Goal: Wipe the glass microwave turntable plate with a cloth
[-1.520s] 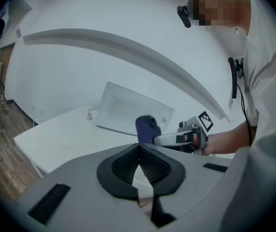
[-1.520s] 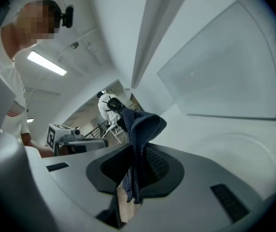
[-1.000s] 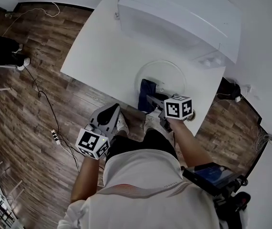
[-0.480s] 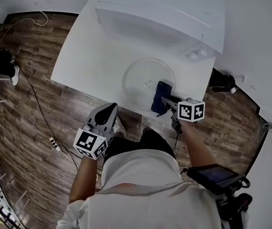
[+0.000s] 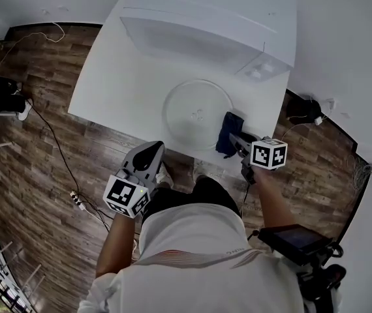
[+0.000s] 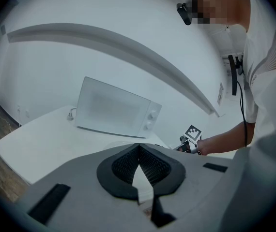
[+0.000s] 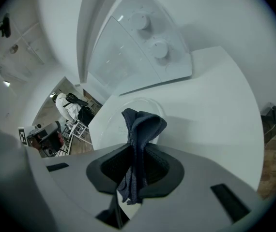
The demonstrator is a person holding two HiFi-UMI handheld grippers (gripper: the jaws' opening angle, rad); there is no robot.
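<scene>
The clear glass turntable plate (image 5: 197, 113) lies flat on the white table in front of the microwave (image 5: 199, 19); the right gripper view shows the plate (image 7: 128, 111) too. My right gripper (image 5: 237, 139) is shut on a dark blue cloth (image 5: 229, 132), which hangs at the plate's right rim. In the right gripper view the cloth (image 7: 137, 144) stands pinched between the jaws. My left gripper (image 5: 148, 155) is held off the table's near edge, above the floor, shut with nothing in it (image 6: 139, 166).
The white table (image 5: 117, 90) ends close to my body at its near edge. A white wall runs along the right side. Cables (image 5: 59, 145) and a power strip lie on the wooden floor at left. A person (image 7: 69, 105) stands far off.
My right gripper has carried the cloth rightward from the plate's near side to its right rim. The left gripper has stayed put.
</scene>
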